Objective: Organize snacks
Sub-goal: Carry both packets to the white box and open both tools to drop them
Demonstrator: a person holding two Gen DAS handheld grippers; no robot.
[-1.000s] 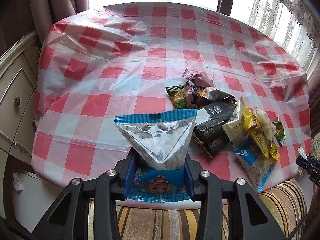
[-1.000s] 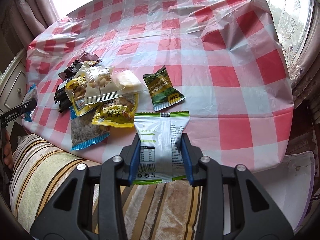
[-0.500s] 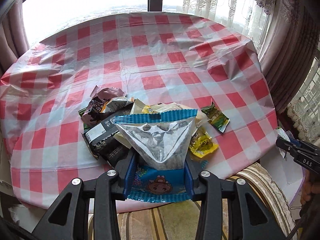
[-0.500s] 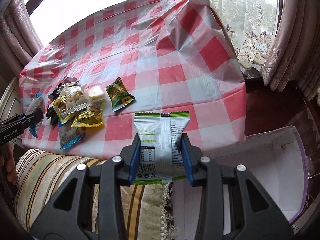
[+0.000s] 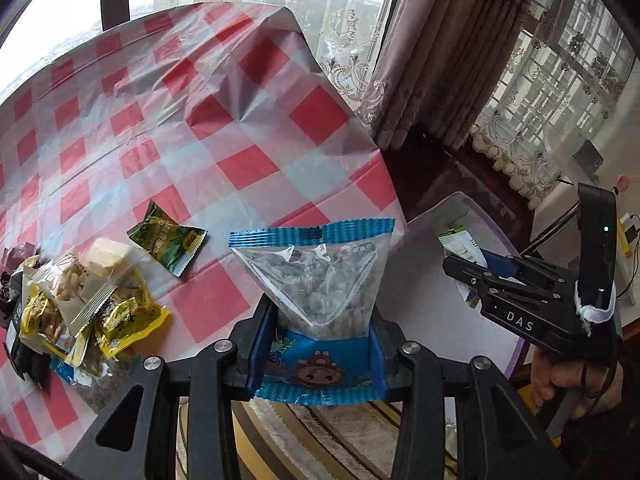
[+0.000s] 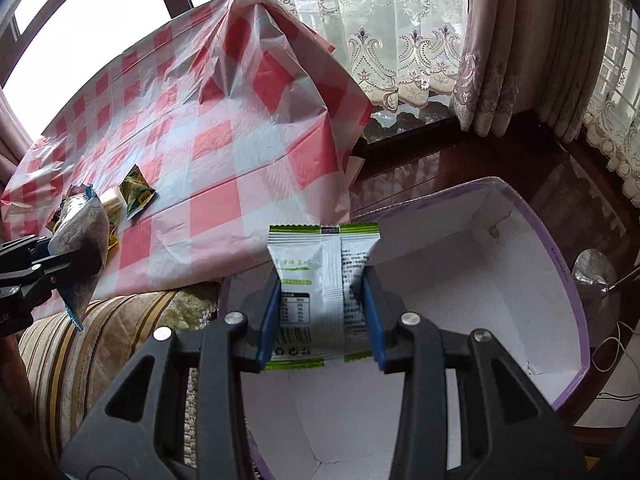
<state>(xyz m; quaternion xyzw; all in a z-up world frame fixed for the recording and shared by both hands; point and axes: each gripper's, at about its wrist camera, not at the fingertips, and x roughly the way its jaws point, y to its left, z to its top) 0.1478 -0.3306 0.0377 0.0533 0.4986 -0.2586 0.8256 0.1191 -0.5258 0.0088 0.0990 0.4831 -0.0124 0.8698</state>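
Note:
My left gripper (image 5: pixel 318 354) is shut on a blue-edged clear snack bag (image 5: pixel 316 276), held over the table's near right edge. The right gripper (image 6: pixel 322 316) is shut on a white and green snack packet (image 6: pixel 320 276), which hangs above the open white box with a purple rim (image 6: pixel 520 280). In the left wrist view the right gripper (image 5: pixel 472 270) shows at the right over that box (image 5: pixel 424 280), a hand below it. The right wrist view shows the left gripper (image 6: pixel 48 258) and its bag (image 6: pixel 82 248) at the left edge. A pile of snack packets (image 5: pixel 80 304) and a green packet (image 5: pixel 168 240) lie on the checked tablecloth (image 5: pixel 224 132).
A striped cushioned seat (image 6: pixel 100 340) sits below the table's edge, between the table and the box. Lace curtains (image 6: pixel 400 40) and heavy drapes (image 5: pixel 440 60) hang behind. A dark wooden floor (image 6: pixel 440 172) surrounds the box.
Both grippers have swung right, away from the snack pile, each keeping its packet. The white box has come into view, now under the right gripper and beside the left one.

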